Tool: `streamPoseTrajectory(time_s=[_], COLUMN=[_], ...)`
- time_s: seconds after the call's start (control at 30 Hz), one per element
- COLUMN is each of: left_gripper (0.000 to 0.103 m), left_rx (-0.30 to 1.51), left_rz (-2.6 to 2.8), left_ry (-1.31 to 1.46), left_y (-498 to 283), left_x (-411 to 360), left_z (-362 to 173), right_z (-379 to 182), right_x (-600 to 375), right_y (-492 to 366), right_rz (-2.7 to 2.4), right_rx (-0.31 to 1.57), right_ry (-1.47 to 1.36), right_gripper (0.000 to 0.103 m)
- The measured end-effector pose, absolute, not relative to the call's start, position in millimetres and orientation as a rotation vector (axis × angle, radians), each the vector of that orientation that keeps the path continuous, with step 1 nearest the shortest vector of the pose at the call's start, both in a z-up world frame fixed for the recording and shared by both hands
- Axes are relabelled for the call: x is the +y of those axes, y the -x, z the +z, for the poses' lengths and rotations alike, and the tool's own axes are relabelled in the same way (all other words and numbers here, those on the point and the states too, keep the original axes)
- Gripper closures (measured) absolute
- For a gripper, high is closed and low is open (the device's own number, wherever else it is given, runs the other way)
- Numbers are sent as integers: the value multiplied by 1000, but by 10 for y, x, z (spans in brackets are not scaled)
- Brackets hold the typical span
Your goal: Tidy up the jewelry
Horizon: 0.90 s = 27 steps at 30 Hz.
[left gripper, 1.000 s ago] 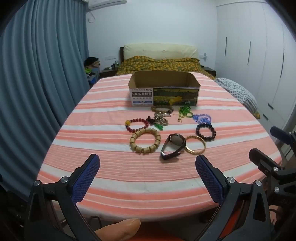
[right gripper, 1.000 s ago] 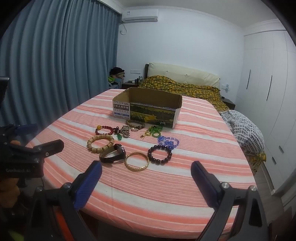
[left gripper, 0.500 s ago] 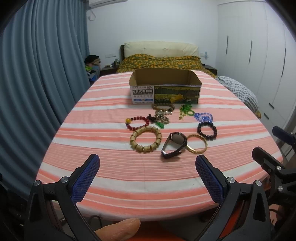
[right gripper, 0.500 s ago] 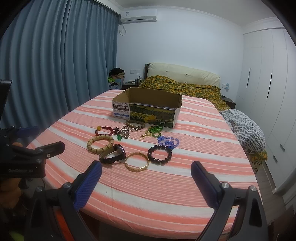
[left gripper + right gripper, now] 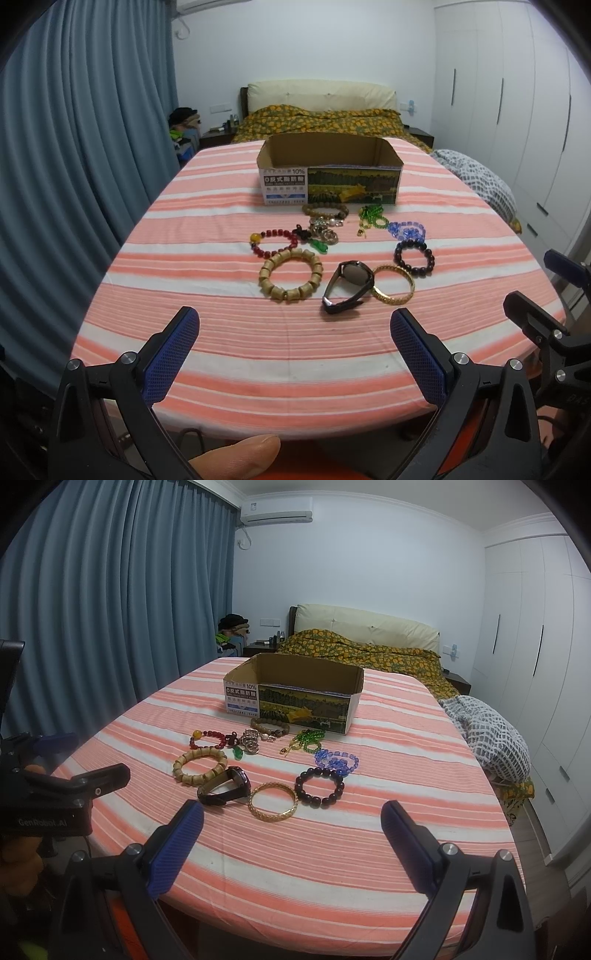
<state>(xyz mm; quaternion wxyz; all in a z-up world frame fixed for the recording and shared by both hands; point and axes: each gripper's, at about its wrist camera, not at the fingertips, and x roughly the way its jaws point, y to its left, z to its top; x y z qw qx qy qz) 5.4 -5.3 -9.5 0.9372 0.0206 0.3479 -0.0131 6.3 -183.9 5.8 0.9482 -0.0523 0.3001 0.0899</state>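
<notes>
Both grippers are held back at the near edge of the striped tablecloth (image 5: 229, 354), nothing picked yet. Left gripper (image 5: 295, 332) has its jaws spread wide and empty; right gripper (image 5: 291, 827) likewise wide and empty. Likely staged this way so both cameras see the whole spread before a first pick.

Jewelry lies in a loose cluster ahead of both grippers, between them and the open cardboard box (image 5: 328, 173), presumably the drop target, so each pick is a short carry forward. Nearest the left gripper: black wristwatch (image 5: 347, 286), just ahead and slightly right, touching the gold bangle (image 5: 393, 284). The wooden bead bracelet (image 5: 290, 273) sits left of the watch, the dark bead bracelet (image 5: 413, 256) further right. Behind them: a red bead bracelet (image 5: 275, 242), metal charms (image 5: 325, 232), green beads (image 5: 373, 219), blue crystal bracelet (image 5: 408, 230), and a brown bead bracelet (image 5: 325, 211) up against the box front.

View differences:
- Left wrist looks further into the box: bare inner walls, floor not visible. Also shows a thumb tip at the bottom edge.
- Right wrist sees the box obliquely, showing its right end wall, and puts the bangle (image 5: 273, 801) dead ahead of the right gripper. It also shows the left gripper body off to its left.
</notes>
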Motion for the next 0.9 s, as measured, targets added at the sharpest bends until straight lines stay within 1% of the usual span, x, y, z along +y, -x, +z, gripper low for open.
streamPoseTrajectory(time_s=[0.9], left_gripper=[0], left_rx=[716], left_rz=[-27], left_ry=[-41], left_y=[-59], left_x=[-35], left_z=[-104], right_z=[62], right_x=[-1835], right_y=[-43], right_rz=[186], right_rx=[610], right_ry=[108], right_gripper=[5])
